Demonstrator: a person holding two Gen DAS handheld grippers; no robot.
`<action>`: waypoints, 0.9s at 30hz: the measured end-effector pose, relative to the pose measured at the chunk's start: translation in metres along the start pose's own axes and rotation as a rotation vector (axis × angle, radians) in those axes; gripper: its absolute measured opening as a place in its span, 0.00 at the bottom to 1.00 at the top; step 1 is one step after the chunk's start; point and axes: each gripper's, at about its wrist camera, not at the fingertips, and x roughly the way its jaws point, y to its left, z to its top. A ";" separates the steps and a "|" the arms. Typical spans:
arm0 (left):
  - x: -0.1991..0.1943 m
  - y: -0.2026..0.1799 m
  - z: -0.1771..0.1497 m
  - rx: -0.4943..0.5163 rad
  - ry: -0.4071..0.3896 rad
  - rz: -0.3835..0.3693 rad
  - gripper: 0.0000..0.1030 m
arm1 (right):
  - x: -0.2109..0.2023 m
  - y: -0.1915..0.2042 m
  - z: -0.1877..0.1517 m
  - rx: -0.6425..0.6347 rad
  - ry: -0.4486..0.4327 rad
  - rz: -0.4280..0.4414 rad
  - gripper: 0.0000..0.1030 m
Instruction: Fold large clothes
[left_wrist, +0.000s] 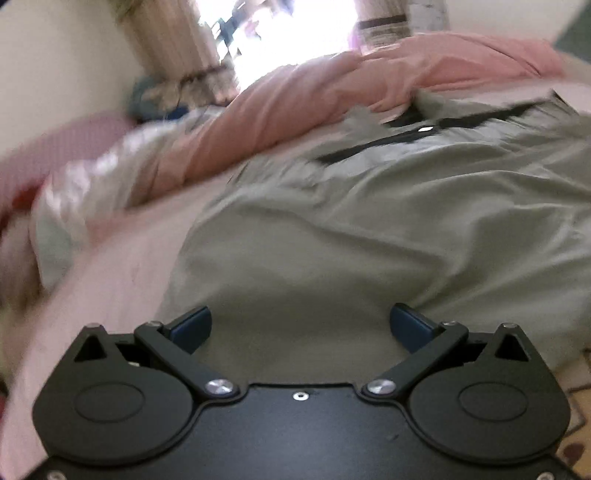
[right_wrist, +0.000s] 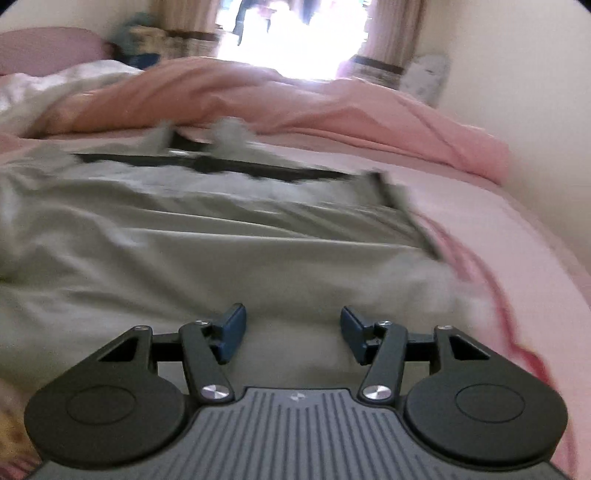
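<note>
A large grey-green garment with a black band near its far end lies spread on a pink bed sheet. My left gripper is open and empty, low over the garment's near edge. In the right wrist view the same garment fills the middle, its black band at the far end. My right gripper is open and empty, just above the garment's near part, close to its right edge. Both views are blurred by motion.
A crumpled pink duvet lies along the far side of the bed. A pink pillow sits at the far left. A bright window with curtains is behind. A patterned floor shows at the right.
</note>
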 end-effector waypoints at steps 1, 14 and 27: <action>0.002 0.010 -0.002 -0.010 0.007 0.012 1.00 | 0.002 -0.018 -0.002 0.030 0.007 -0.011 0.61; -0.017 0.072 -0.009 -0.123 0.036 0.078 1.00 | -0.022 -0.101 -0.017 0.246 -0.020 0.006 0.60; -0.056 -0.043 0.023 -0.134 -0.005 -0.246 1.00 | -0.058 0.059 -0.007 0.031 -0.080 0.194 0.51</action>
